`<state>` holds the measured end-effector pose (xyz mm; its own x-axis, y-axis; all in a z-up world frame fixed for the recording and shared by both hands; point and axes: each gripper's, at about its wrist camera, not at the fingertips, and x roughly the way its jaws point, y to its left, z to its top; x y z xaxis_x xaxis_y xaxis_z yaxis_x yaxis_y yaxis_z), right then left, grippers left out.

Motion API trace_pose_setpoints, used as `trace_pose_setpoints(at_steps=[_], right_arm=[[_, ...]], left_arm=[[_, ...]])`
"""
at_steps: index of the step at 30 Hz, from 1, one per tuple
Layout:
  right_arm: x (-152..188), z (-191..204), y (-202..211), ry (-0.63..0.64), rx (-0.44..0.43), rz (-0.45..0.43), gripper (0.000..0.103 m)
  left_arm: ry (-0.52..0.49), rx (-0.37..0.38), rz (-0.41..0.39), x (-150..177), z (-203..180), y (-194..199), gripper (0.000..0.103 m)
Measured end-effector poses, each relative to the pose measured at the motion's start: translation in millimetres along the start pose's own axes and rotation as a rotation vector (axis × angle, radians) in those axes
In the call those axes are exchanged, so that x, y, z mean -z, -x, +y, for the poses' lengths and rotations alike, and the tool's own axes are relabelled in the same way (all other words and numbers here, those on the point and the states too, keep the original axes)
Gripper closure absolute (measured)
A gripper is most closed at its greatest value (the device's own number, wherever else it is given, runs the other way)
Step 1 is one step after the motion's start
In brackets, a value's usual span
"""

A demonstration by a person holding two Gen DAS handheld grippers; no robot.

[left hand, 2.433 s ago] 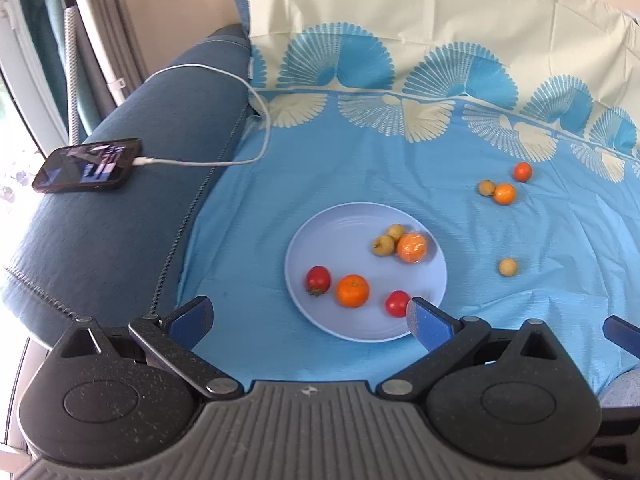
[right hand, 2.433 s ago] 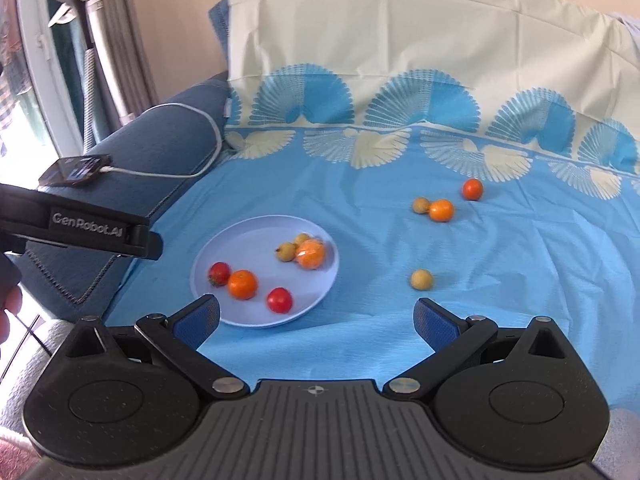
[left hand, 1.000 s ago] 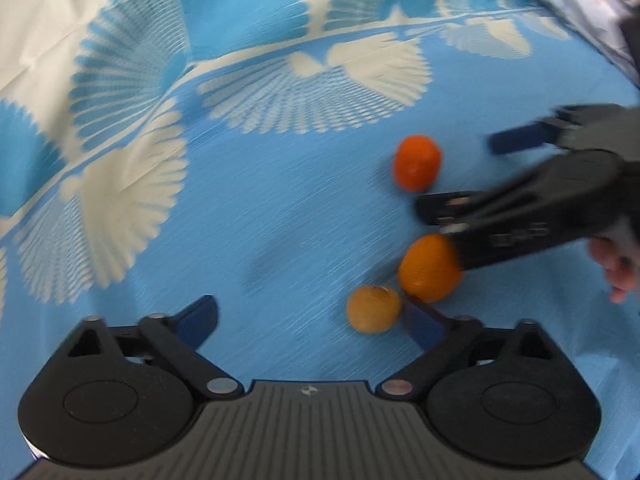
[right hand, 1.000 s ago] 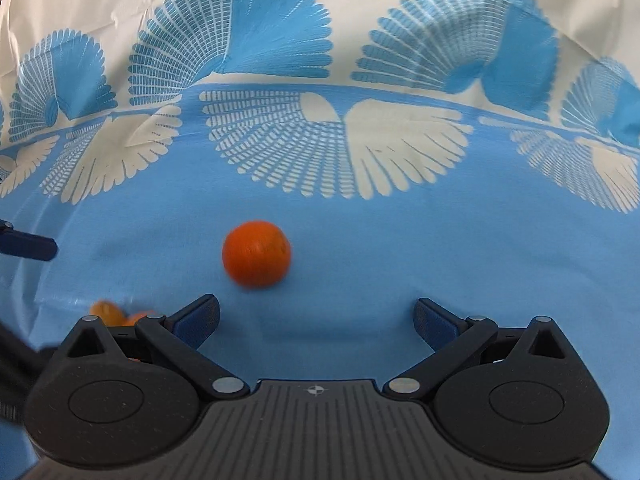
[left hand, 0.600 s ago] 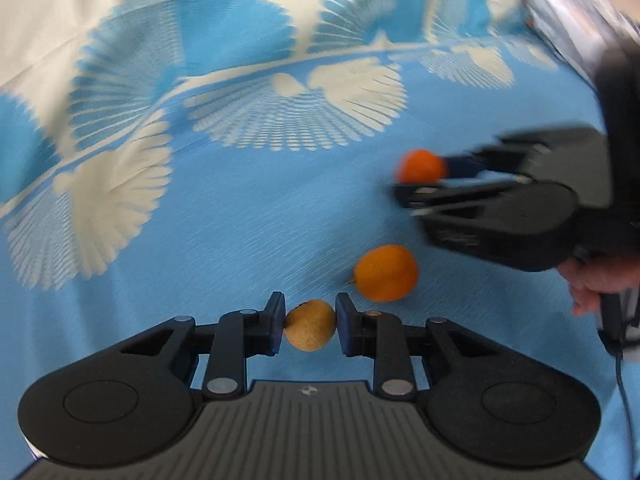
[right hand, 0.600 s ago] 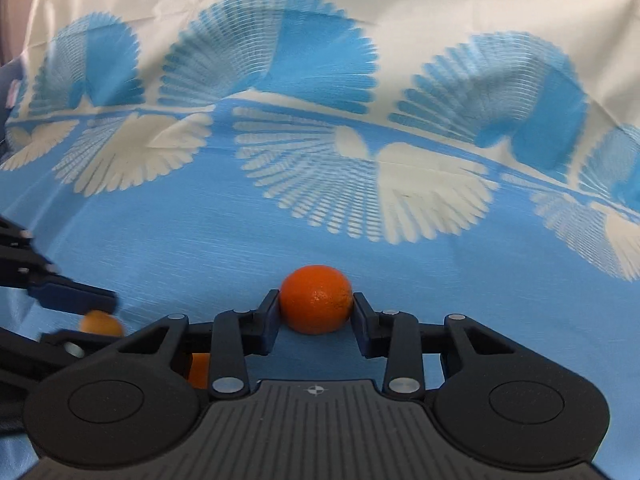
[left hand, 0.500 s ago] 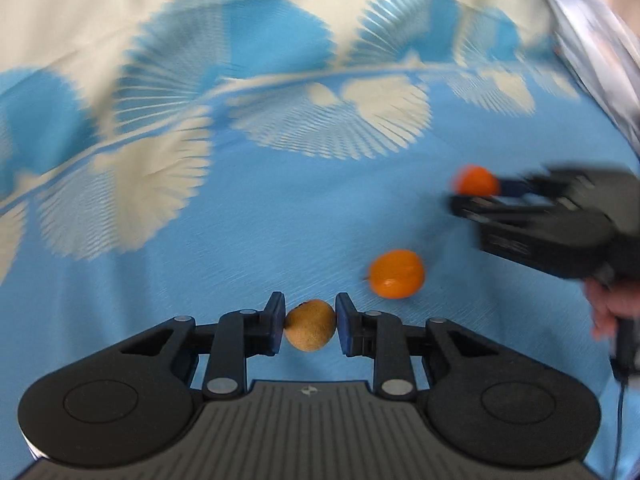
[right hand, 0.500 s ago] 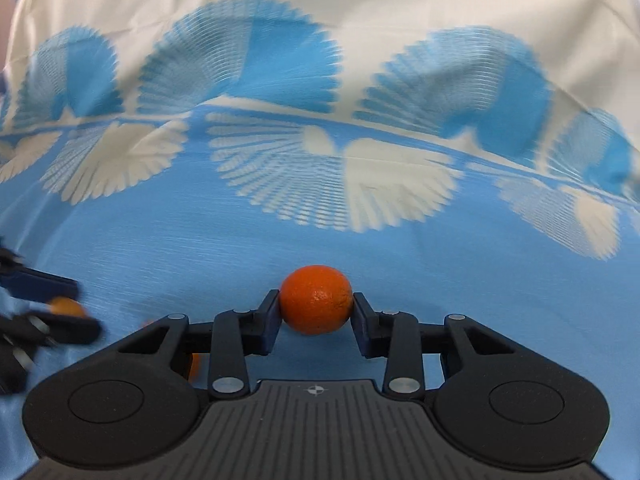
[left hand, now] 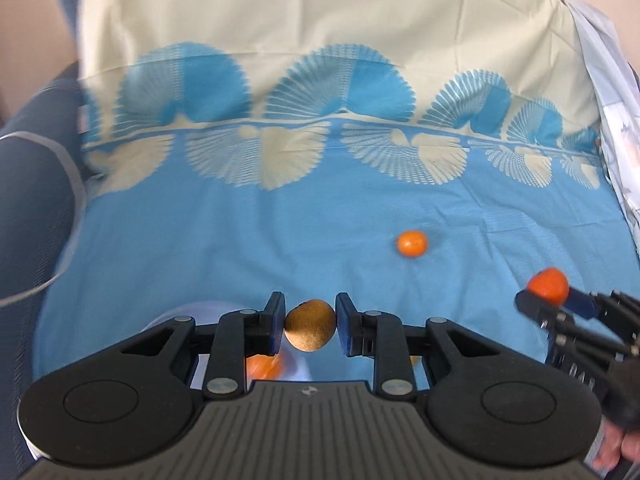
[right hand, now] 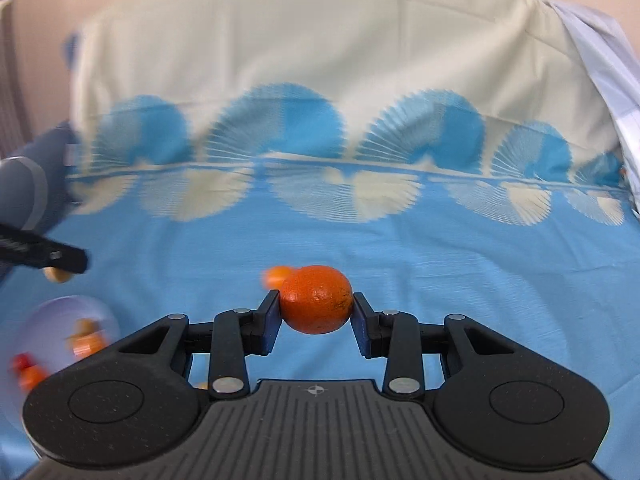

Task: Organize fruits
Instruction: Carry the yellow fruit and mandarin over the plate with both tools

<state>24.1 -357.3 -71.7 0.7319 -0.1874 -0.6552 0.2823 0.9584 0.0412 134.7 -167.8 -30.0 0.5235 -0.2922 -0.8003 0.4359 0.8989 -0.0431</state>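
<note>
Left gripper [left hand: 310, 326], angled downward, jaws closed on a small brown fruit [left hand: 310, 330]. Right gripper [right hand: 316, 306], also angled downward, jaws clamped on an orange fruit [right hand: 316, 298]; fingers [left hand: 626, 450] of the right hand visible at its handle.

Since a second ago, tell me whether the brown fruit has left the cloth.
Yes. The brown fruit, then lying on the blue cloth, is now lifted clear of it, clamped in the left gripper.

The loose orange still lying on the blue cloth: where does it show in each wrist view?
Left wrist: the loose orange lies right of centre on the cloth, beyond the fingers.
Right wrist: it peeks out, blurred, just left of the held orange.
Shared landmark: the fan-patterned border across the blue cloth.
</note>
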Motion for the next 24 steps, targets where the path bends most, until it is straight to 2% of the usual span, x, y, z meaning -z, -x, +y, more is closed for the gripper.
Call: trace_pose_setpoints(at_steps=[6,11,18,24], right_arm=[[11,68,67,0.035,-0.157,0.007,0.064],[28,117,107,0.091,-0.256,0.031,0.064],[51,158,148,0.167,-0.328,0.058,0.064],[59,176,167,0.238,-0.341,0.040,0.064]], left_arm=[[0.076,-0.069,0.006,44,38,68,0.073],[0.126,-0.121,-0.002,80,68,110,0.073],[0.193,-0.154,-0.008,112,101,148,0.073],[0.238,-0.157,-0.023,122,112,163,0.073]])
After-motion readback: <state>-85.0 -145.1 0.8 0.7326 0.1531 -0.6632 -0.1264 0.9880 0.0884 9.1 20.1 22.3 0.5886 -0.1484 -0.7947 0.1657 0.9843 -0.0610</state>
